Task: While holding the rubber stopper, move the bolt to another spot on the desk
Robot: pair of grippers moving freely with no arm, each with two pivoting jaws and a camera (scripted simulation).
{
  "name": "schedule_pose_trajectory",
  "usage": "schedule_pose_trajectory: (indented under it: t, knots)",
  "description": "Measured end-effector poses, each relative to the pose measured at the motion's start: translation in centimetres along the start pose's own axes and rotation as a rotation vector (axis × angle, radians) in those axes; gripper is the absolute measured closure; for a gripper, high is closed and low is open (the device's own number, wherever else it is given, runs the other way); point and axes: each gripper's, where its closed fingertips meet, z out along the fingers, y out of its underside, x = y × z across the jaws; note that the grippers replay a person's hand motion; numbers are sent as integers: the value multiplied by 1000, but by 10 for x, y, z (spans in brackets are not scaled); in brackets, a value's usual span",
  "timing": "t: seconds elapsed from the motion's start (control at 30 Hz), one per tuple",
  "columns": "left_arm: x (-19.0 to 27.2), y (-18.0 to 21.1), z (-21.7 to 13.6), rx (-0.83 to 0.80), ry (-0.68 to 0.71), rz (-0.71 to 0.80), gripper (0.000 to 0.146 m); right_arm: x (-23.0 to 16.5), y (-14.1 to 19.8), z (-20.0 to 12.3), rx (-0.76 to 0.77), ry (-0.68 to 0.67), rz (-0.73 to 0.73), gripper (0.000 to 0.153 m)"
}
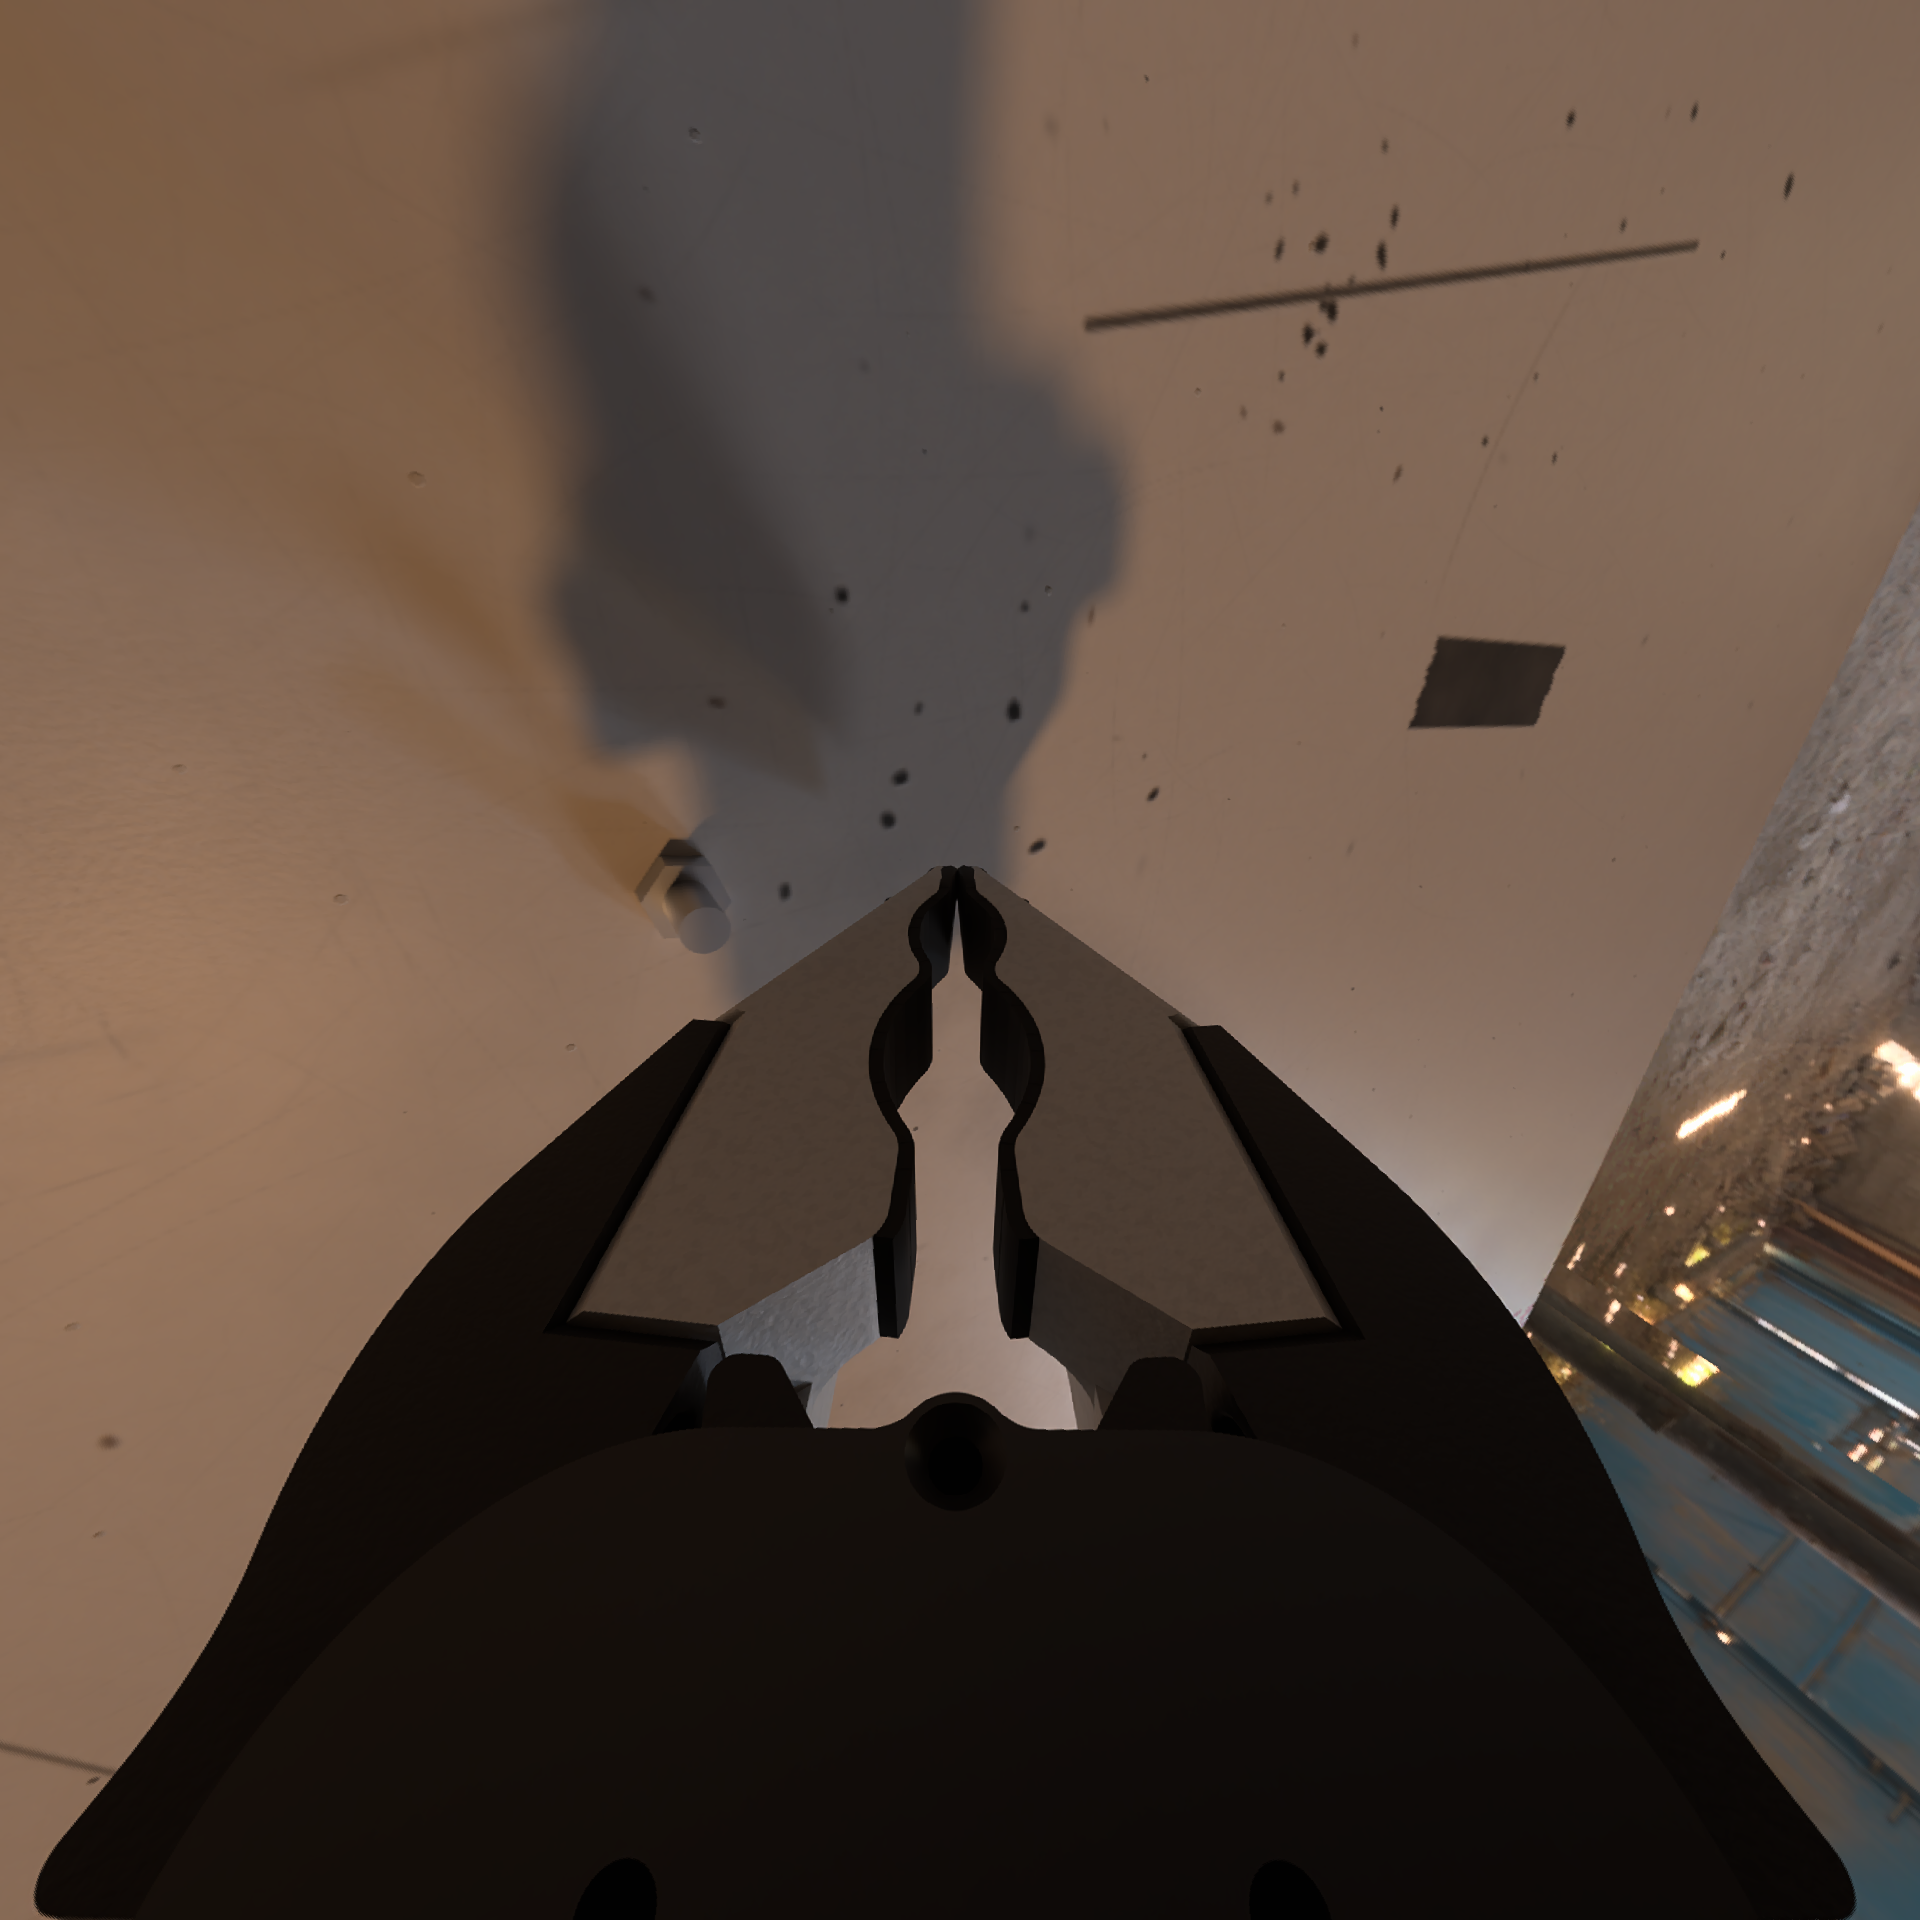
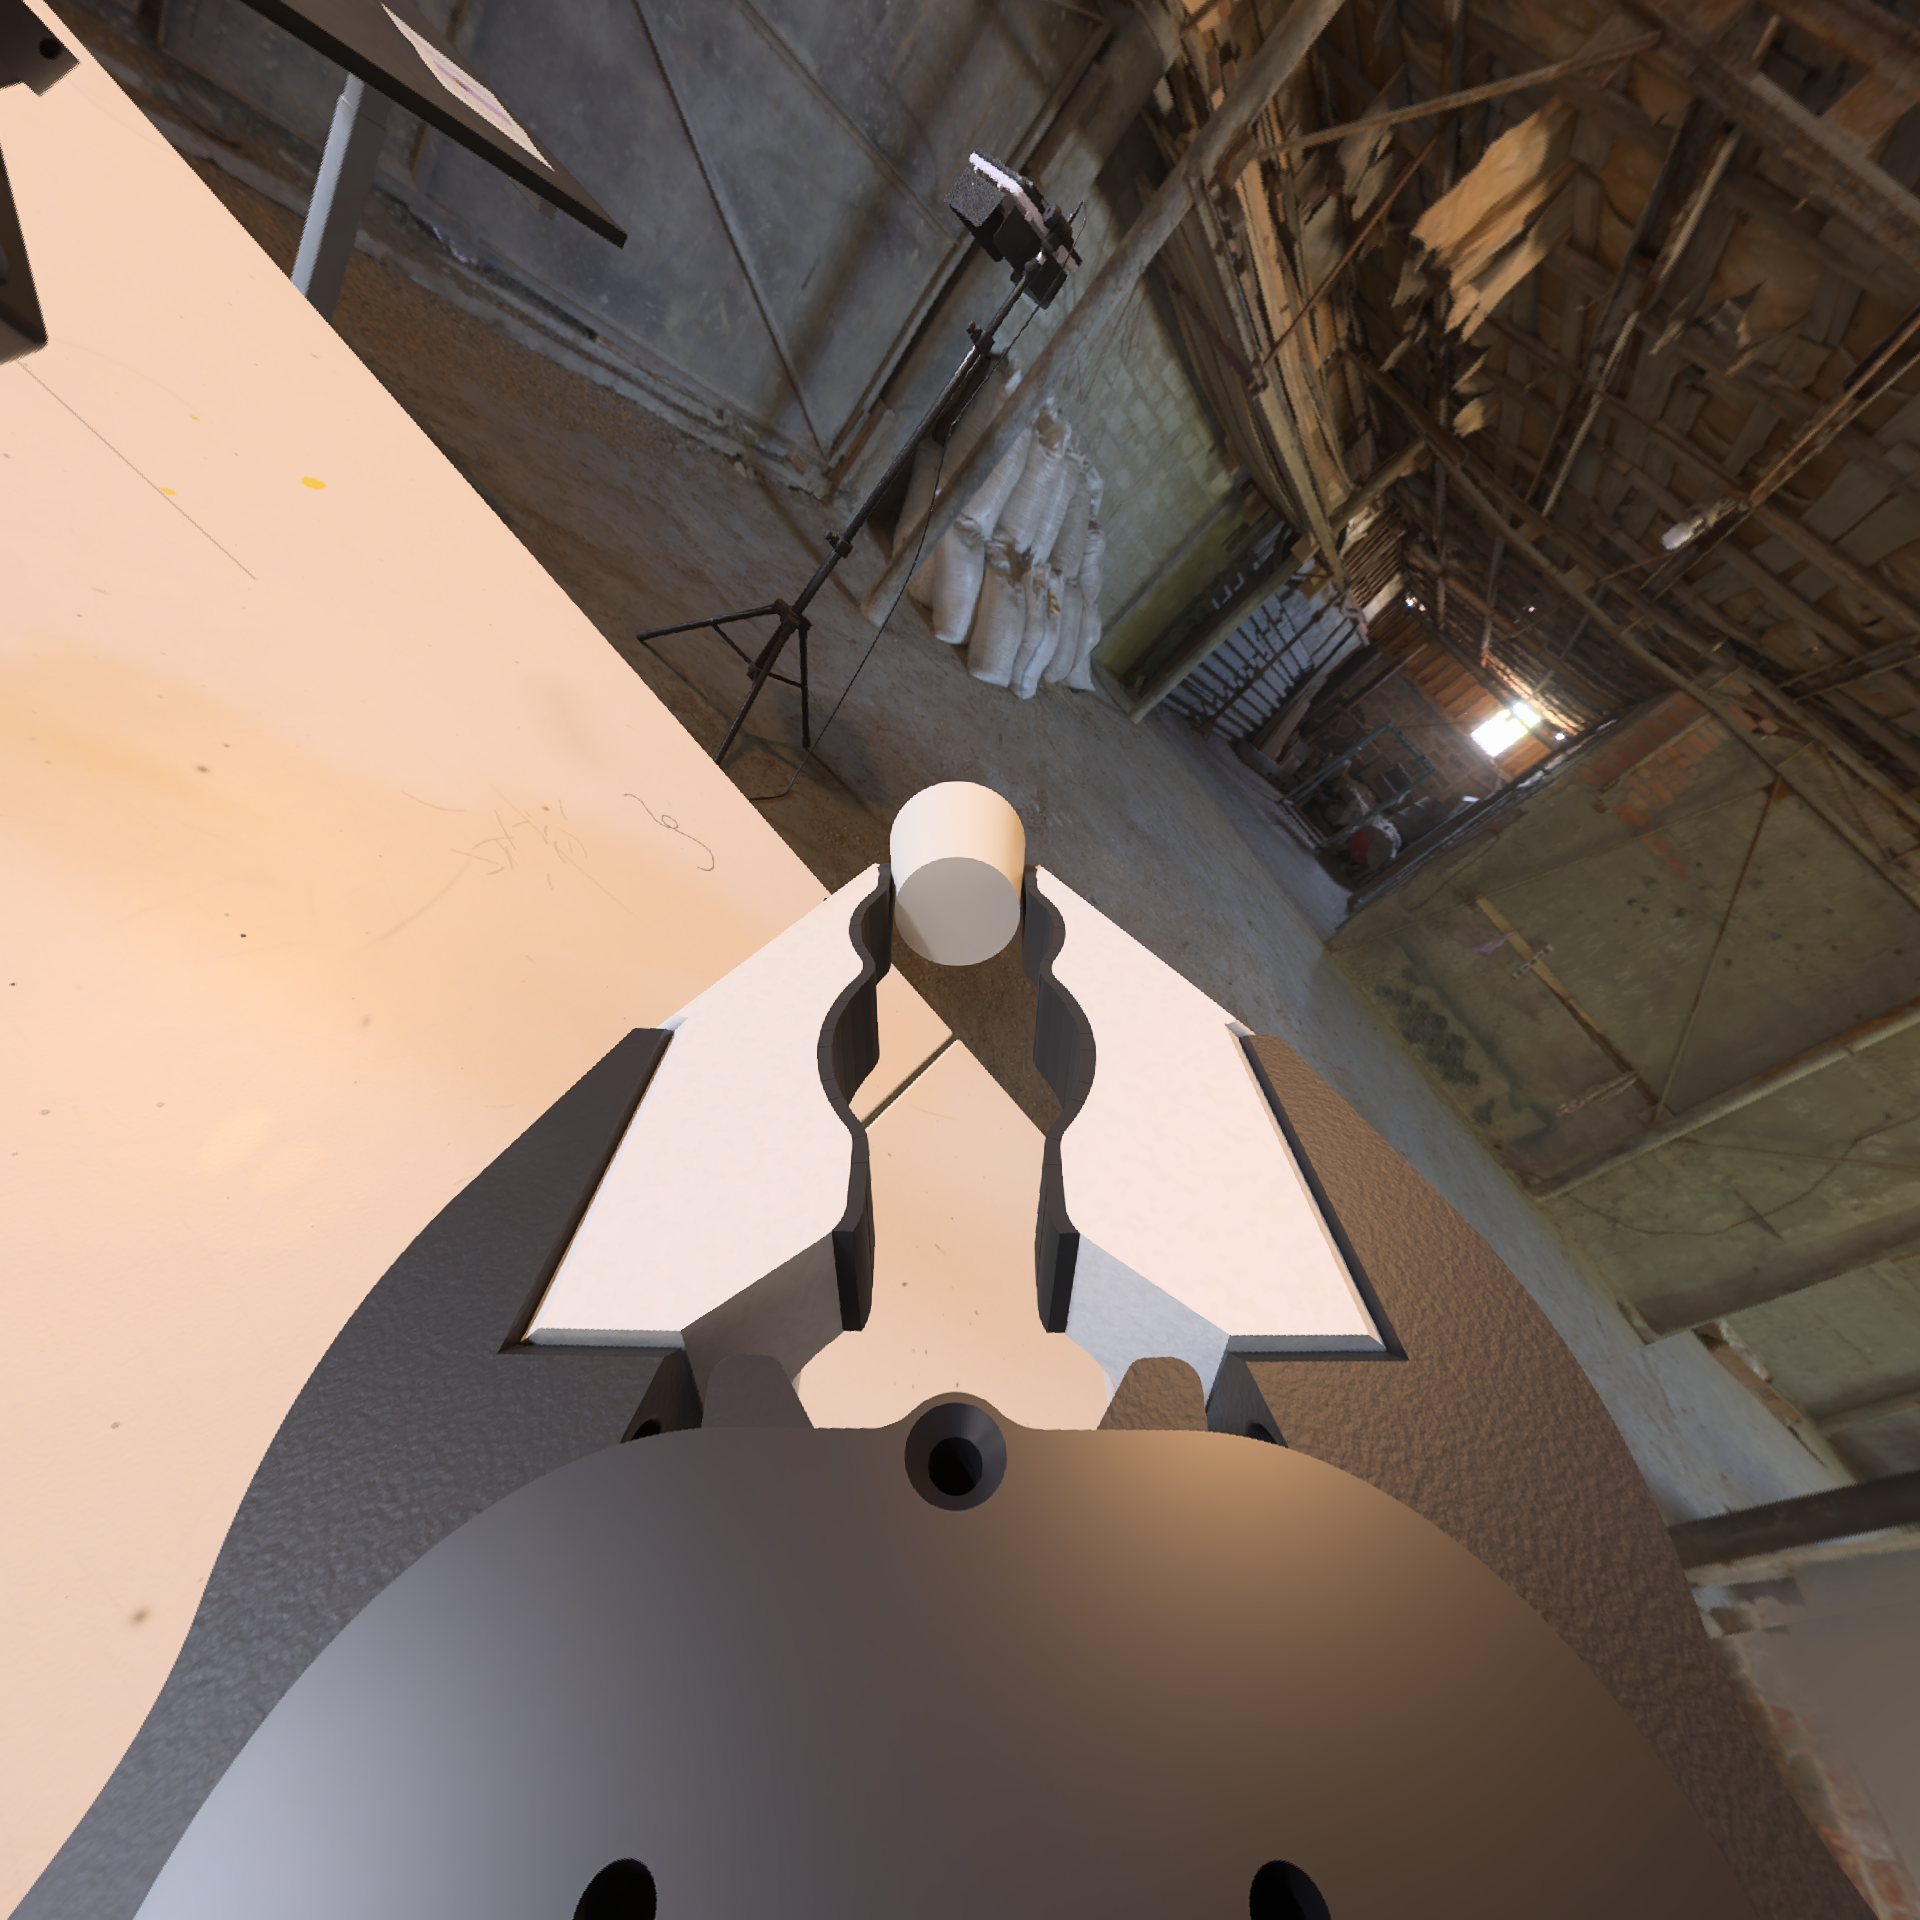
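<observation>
A small grey bolt (image 1: 686, 904) with a hex head lies on the pale desk (image 1: 312, 1039) in the left wrist view, just left of my left gripper (image 1: 956, 873). That gripper is shut with nothing between its tips, and it hangs over its own shadow. In the right wrist view my right gripper (image 2: 956, 883) is shut on a white rubber stopper (image 2: 956, 883), a short cylinder held at the fingertips. It is held above the desk's edge (image 2: 623, 644).
The desk shows dark specks, a thin dark line (image 1: 1392, 283) and a small dark square patch (image 1: 1486, 684). Its edge runs at the right (image 1: 1766, 831). Beyond the desk stand a tripod (image 2: 831, 561), stacked white sacks (image 2: 1029, 582) and another table (image 2: 436, 114).
</observation>
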Motion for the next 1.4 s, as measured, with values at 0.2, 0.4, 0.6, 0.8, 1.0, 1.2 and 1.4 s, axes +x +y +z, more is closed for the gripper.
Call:
schedule_pose_trajectory:
  t: [0.2,0.4,0.6,0.8,1.0,1.2,1.4]
  knots:
    - [-10,-2,-6,-5,-51,19,146,1,-1,-1,0,6,-7,129]
    - [-22,-2,-12,-29,-96,37,146,0,0,0,-3,4,-11,129]
    - [-33,-3,-22,-27,-138,38,146,1,0,0,-3,5,-9,129]
    - [-34,-2,-22,-24,-149,43,146,0,0,0,-4,3,-10,129]
    - [-31,-4,-22,3,-144,42,146,1,-1,-1,-2,6,-9,129]
    - [-26,-5,-32,70,-200,26,146,1,0,-2,-2,7,-9,129]
    - [-38,-16,-74,259,-667,56,146,5,-2,-4,7,20,-10,129]
